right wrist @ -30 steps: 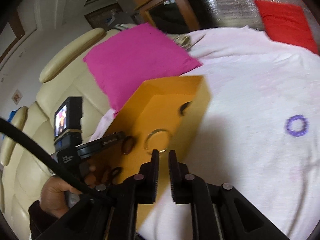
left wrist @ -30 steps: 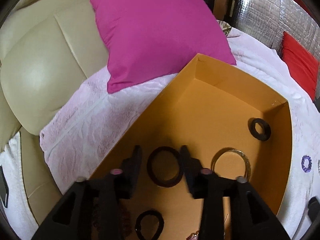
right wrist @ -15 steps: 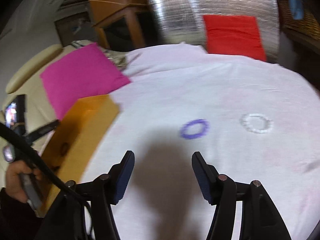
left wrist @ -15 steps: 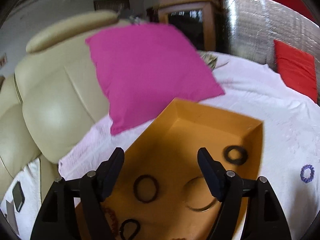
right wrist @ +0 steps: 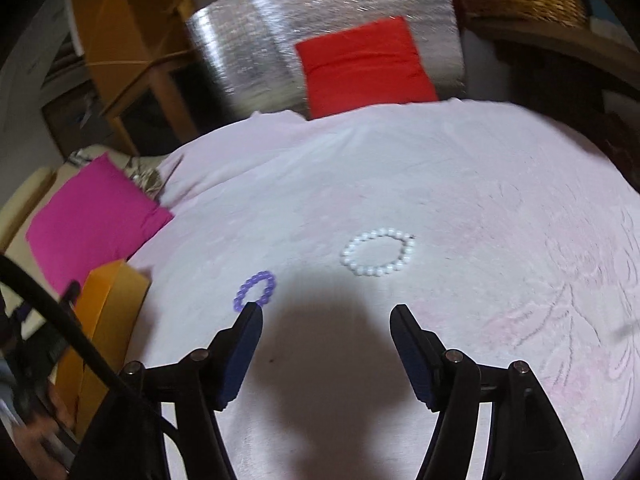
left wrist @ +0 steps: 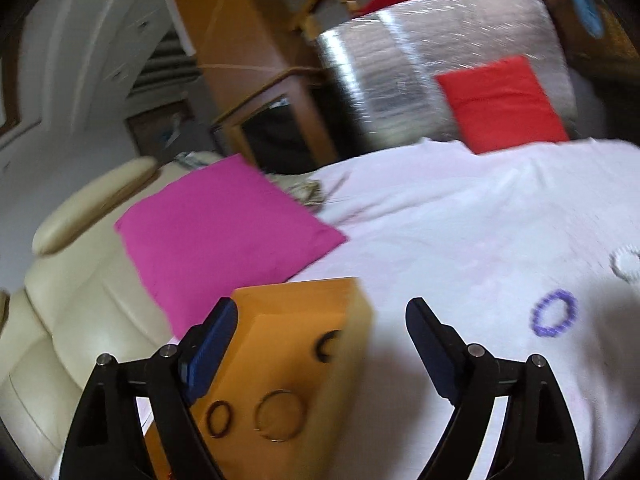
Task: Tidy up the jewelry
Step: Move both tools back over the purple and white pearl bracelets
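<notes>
An orange box [left wrist: 352,344] lies on the pale pink bedspread [left wrist: 460,240]. It holds a dark ring [left wrist: 219,419], a clear bangle [left wrist: 279,415] and a black ring [left wrist: 327,347]. My left gripper [left wrist: 322,344] is open and empty, raised above the box's right side. A purple bead bracelet [left wrist: 555,313] and a white bead bracelet [left wrist: 627,261] lie on the bedspread to the right. In the right wrist view the purple bracelet [right wrist: 256,290] lies just beyond the left fingertip and the white bracelet [right wrist: 378,252] lies further ahead. My right gripper [right wrist: 326,338] is open and empty above the bedspread.
A magenta cushion [left wrist: 224,236] lies behind the box against a cream leather headboard [left wrist: 68,320]. A red cushion [right wrist: 364,64] leans on a silver foil panel [right wrist: 280,40] at the far side. The box edge [right wrist: 108,320] shows at the right wrist view's left.
The left gripper opened wide, let go of the dark ring in the box, and rose back. The right gripper opened and swung right from the box toward the purple and white bracelets.
</notes>
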Demonstrator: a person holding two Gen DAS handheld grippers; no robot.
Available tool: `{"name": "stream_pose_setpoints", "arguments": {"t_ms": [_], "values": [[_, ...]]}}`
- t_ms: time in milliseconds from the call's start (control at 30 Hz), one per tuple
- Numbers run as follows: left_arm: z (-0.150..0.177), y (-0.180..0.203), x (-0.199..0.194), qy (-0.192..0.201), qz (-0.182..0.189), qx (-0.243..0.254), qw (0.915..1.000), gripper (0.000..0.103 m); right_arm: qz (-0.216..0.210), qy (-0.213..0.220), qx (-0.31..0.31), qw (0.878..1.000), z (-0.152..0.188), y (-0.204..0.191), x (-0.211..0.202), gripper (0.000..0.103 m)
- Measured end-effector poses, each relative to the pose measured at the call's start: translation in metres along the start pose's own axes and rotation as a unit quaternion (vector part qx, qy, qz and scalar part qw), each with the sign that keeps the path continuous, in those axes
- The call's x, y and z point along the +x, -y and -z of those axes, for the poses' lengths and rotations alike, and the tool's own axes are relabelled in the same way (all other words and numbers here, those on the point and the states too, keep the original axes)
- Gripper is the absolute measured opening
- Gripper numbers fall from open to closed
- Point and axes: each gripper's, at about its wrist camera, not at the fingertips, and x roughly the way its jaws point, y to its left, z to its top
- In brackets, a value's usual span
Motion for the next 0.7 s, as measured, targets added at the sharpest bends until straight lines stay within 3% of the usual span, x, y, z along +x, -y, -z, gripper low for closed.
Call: {"name": "stream_pose_setpoints", "arguments": {"t_ms": [267, 700], "values": [[-0.004, 0.064, -0.021, 0.006, 0.055, 0.054, 0.9970, 0.086, 0.013, -0.001, 0.037, 0.999, -0.014, 0.032, -0.005, 0.070], [-0.005, 0.103, -0.026, -0.019, 0.093, 0.060, 0.9937, 0.086, 0.041, -0.020, 0.072, 0.996, -0.026, 0.077, 0.003, 0.070]]}}
